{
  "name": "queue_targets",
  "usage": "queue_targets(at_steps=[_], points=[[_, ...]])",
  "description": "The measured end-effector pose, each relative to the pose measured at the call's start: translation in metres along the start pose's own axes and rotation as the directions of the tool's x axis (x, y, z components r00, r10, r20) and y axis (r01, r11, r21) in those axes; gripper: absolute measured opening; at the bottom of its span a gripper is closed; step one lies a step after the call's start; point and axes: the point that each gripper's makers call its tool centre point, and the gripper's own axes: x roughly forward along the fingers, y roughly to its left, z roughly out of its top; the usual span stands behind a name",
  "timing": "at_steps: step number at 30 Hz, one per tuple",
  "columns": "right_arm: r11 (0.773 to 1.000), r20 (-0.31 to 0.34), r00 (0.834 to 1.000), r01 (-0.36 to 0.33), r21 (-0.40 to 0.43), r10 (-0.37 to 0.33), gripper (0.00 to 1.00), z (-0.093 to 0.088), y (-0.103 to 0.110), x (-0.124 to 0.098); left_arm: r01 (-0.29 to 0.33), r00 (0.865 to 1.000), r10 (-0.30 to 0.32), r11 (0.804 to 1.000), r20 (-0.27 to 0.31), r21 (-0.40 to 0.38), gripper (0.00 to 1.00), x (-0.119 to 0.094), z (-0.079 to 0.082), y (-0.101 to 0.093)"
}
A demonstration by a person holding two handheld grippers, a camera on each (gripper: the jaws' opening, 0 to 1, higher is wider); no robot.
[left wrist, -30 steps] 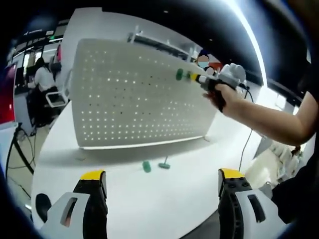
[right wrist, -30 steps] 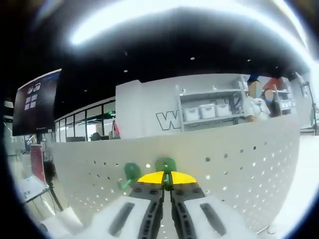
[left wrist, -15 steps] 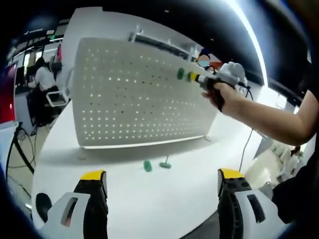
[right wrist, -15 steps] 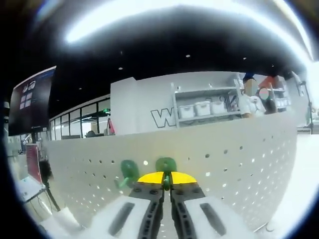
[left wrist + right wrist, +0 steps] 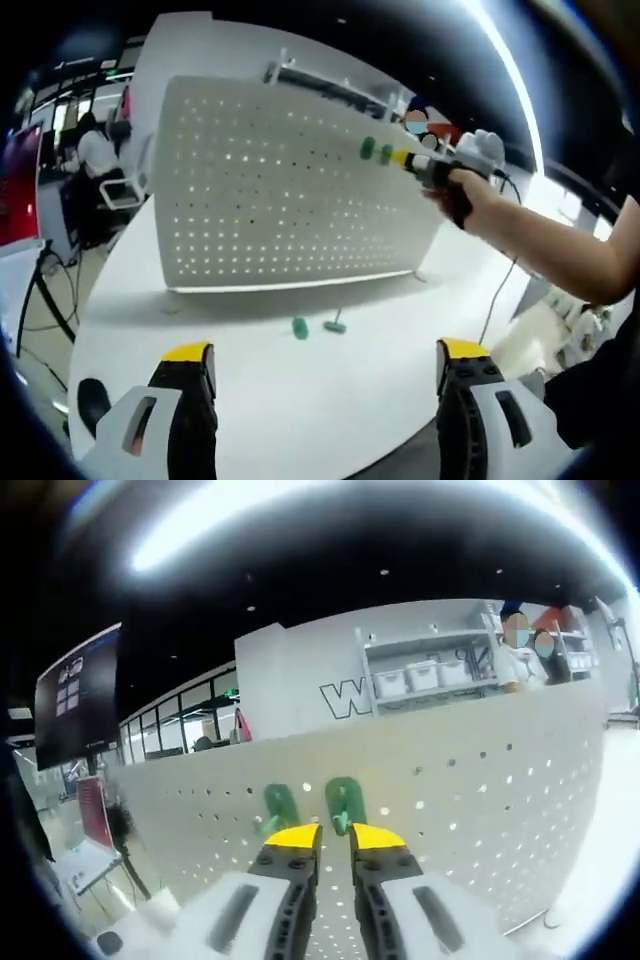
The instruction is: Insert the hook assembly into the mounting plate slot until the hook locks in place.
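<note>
Now | right gripper [image 5: 335, 837] jaws parted | hook [image 5: 341, 801] on pegboard [image 5: 480, 800] just beyond tips

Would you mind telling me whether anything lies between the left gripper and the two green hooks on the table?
Nothing visible does: bare white table runs from the open left gripper to the two green hooks lying before the pegboard.

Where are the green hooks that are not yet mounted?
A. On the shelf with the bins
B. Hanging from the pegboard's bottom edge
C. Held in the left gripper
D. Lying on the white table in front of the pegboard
D: in the left gripper view, two loose green hooks lie on the white table just in front of the upright pegboard.
</note>
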Motion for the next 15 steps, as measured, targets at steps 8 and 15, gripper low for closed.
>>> queue_targets(at_steps=[8, 15], points=[[0.996, -0.018, 1.0, -0.007, 0.088, 0.009, 0.1, -0.007, -0.002, -0.027, 0.035, 0.999, -0.036, 0.999, -0.025, -0.03, 0.92, -0.001, -0.006, -0.013], [0.999, -0.089, 0.996, -0.017, 0.048, 0.021, 0.15, -0.035, -0.002, -0.056, 0.032, 0.999, -0.033, 0.999, -0.034, -0.025, 0.91, -0.007, -0.01, -0.018]])
